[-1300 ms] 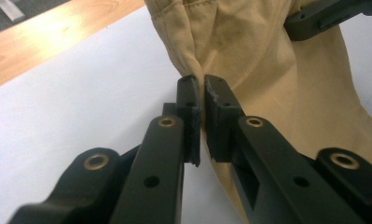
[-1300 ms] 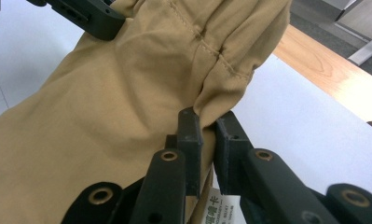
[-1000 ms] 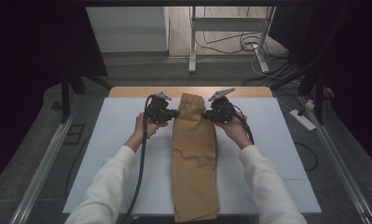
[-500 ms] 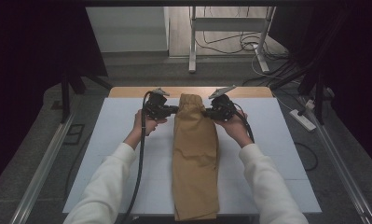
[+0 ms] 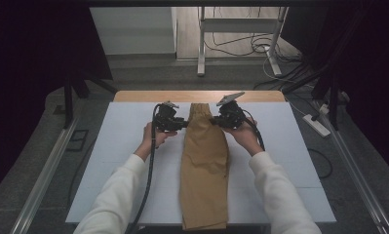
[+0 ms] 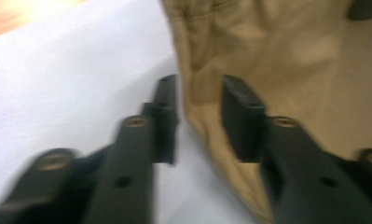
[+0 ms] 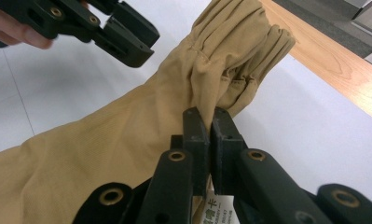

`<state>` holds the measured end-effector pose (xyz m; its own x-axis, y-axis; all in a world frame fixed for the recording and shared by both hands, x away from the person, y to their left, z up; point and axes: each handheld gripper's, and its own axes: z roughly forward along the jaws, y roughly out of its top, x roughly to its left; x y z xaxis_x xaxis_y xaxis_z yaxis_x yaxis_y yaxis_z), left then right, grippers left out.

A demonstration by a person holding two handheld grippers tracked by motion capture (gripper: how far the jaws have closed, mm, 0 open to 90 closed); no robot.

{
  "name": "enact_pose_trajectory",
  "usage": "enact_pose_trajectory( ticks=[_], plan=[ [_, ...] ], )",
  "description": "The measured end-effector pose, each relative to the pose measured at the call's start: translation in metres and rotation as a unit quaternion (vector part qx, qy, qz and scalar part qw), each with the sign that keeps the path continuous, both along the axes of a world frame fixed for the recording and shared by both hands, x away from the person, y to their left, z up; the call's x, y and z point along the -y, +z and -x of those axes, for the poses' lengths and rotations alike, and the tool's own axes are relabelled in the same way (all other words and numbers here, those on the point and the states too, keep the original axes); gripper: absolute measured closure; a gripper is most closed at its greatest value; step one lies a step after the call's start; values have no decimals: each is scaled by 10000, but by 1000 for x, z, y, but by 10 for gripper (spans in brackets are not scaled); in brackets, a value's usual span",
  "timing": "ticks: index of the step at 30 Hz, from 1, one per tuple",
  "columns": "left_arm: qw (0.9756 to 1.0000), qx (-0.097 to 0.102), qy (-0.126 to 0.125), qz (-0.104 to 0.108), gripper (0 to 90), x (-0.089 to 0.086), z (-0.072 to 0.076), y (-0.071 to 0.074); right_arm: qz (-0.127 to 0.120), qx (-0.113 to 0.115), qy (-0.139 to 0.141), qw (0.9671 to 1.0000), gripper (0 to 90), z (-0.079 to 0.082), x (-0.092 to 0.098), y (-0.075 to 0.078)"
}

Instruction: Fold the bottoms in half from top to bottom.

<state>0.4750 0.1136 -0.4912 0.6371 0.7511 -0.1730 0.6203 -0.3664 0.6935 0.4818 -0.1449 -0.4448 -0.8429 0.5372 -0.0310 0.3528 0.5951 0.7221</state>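
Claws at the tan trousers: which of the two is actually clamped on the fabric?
The right claw: its pads pinch the tan trousers near the gathered waistband. The left claw has just been opening, and its pads stand apart at the fabric's edge.

Tan woven cloth trousers [image 5: 204, 165], matt, gathered at the elastic waistband between the tongs. Black matt plastic left gripper [image 6: 197, 116] and right gripper [image 7: 209, 135], with brass-coloured rivets. Beneath them a smooth white matt table sheet [image 5: 124, 141]; beyond, a pale wooden table edge [image 5: 148, 96].
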Motion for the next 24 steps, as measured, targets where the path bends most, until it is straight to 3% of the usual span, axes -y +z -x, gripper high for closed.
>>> enact_pose_trajectory(
  ticks=[6,11,13,15,18,24],
  plan=[
    [9998,-205,3,-32,466,9,-8,-17,32,-4,-8,10000,863,1,2,-3],
    [9994,-254,-91,-233,423,20,-15,-29,44,-31,-3,10000,863,0,2,-6],
    [9993,-314,-167,-121,492,21,-17,-33,49,-53,14,10000,863,-1,2,-7],
    [9989,-396,-233,42,640,21,-19,-37,48,-52,19,10000,863,-1,2,-9],
    [9987,-410,-304,62,859,25,-18,-38,79,-81,21,9999,863,-2,3,-11],
    [9990,-263,-343,66,884,21,-15,-29,47,-49,-26,10000,863,-1,6,-9]
  ],
)
